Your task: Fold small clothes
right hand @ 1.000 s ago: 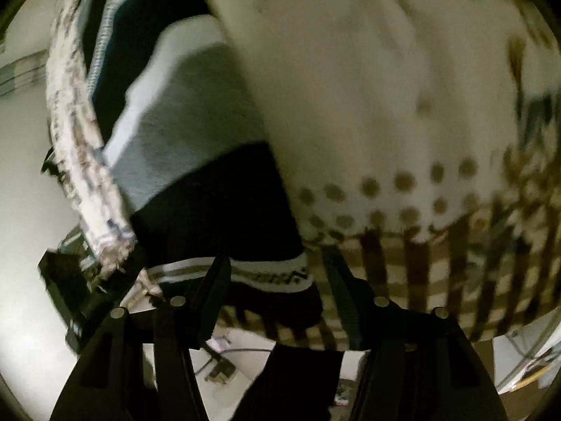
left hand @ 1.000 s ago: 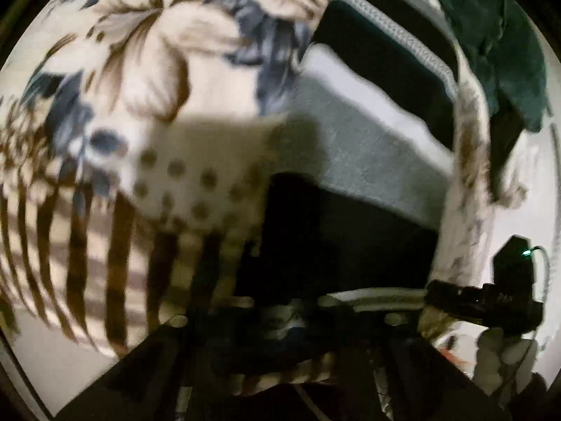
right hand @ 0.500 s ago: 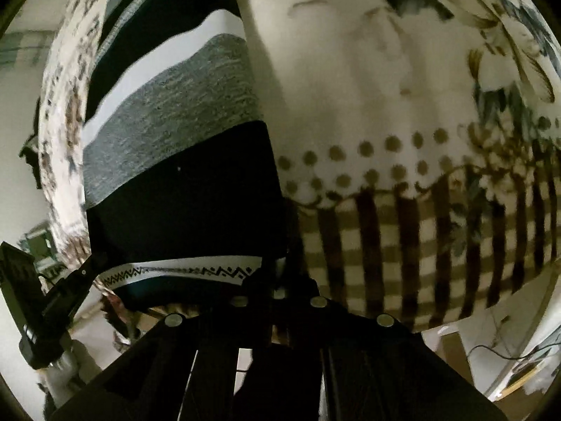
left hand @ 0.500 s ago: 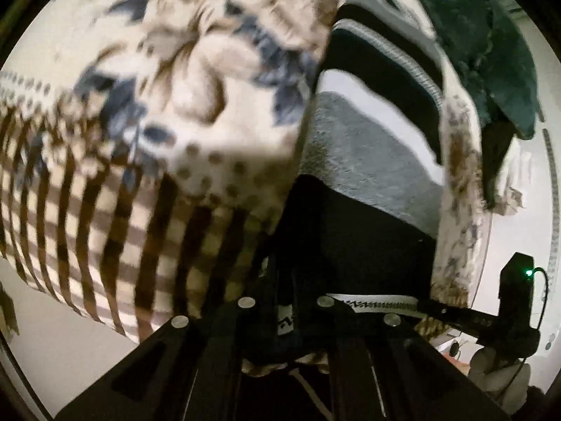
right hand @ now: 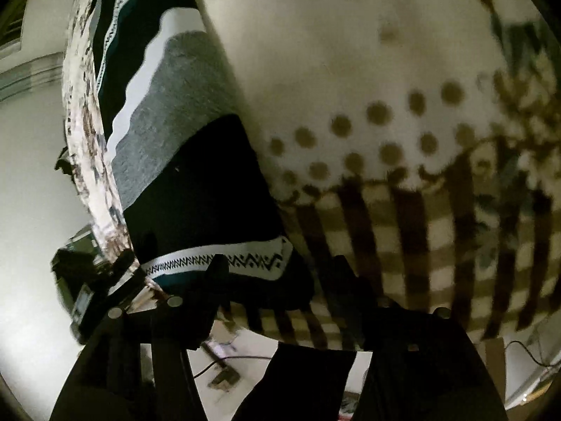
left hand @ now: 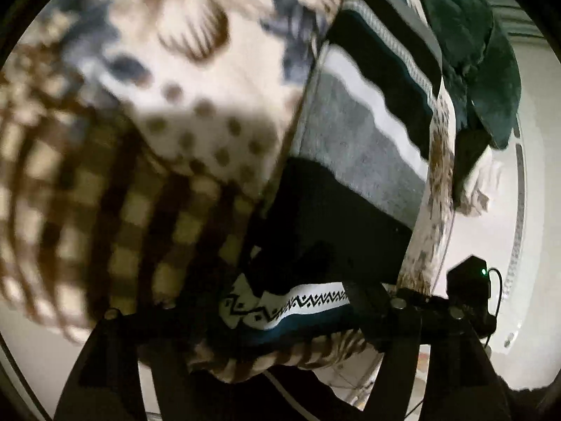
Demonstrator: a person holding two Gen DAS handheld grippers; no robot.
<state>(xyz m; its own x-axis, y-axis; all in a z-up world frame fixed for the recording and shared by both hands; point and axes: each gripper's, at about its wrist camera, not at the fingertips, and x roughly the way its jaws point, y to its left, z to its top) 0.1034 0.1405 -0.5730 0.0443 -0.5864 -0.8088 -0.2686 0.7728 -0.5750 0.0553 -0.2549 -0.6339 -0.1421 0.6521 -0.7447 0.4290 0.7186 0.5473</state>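
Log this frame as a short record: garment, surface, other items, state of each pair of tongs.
garment: striped black, grey and white knit garment with zigzag-trimmed hem, lying flat
surface: cream blanket with brown dots, checks and floral print
other items: dark green cloth beyond the garment
left tongs: open, hem edge between the fingers
right tongs: open, at the hem corner

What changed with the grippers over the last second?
Half a second ago both were shut on the sweater hem. Now the left gripper and right gripper stand open, with the hem released between their fingers. The sweater stays spread on the patterned blanket.
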